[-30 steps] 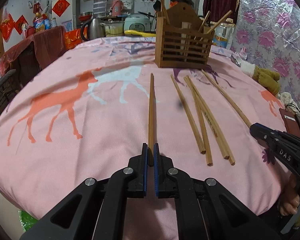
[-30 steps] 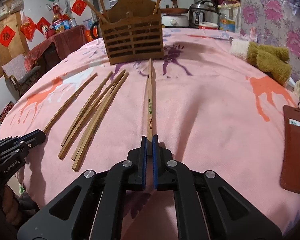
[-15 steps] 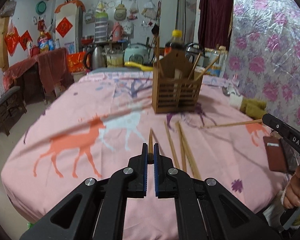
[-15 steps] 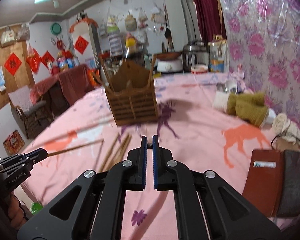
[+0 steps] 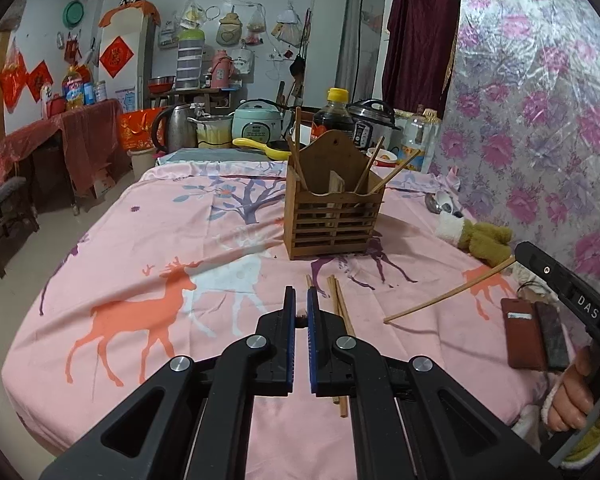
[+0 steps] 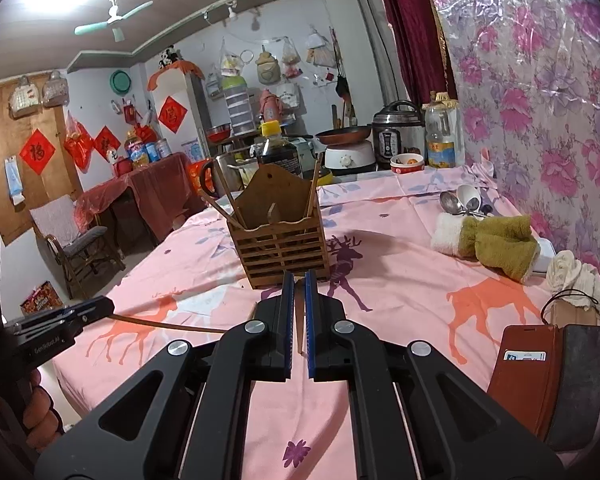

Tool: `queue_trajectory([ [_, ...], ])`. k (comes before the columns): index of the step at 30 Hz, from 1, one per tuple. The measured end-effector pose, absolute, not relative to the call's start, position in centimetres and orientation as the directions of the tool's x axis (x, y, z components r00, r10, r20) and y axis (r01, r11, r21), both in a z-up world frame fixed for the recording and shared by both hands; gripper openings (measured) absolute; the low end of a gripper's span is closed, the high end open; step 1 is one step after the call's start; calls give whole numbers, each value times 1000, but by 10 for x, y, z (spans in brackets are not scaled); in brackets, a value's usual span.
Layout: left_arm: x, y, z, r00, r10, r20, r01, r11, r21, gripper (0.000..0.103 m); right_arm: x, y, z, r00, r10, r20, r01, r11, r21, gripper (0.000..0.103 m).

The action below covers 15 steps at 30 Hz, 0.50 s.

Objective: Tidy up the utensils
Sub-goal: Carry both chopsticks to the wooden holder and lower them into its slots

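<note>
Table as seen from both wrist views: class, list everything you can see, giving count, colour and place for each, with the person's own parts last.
tablecloth: one, pink with deer print, covers the table
wooden holder: one, brown, slatted, at the far middle of the cloth
chopsticks in holder: at least three, tan, leaning out of the top
loose chopsticks: at least three, tan, flat on the cloth, partly hidden
spoons: a few, metal and white, far right
towel: one, olive and white, right side
phone case: one, red-brown, near right edge
held chopsticks: two, tan, one clamped in each gripper
left gripper: black, blue pads, shut
right gripper: black, blue pads, shut
</note>
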<state>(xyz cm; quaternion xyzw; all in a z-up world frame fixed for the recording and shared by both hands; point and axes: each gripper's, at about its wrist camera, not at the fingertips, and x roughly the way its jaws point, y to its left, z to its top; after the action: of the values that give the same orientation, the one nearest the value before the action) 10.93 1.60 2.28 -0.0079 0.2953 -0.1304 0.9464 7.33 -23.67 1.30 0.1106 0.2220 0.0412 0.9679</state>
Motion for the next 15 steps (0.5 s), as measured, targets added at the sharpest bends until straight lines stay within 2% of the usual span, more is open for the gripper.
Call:
queue_trajectory([
  [10, 135, 9, 44, 794, -271, -544, 268, 960, -86, 6, 86, -235, 17, 899, 133, -418, -40, 974, 224, 6],
  [15, 152, 2, 67, 801, -285, -527, 291, 954, -74, 6, 94, -235, 36, 913, 130, -388, -46, 975, 217, 6],
])
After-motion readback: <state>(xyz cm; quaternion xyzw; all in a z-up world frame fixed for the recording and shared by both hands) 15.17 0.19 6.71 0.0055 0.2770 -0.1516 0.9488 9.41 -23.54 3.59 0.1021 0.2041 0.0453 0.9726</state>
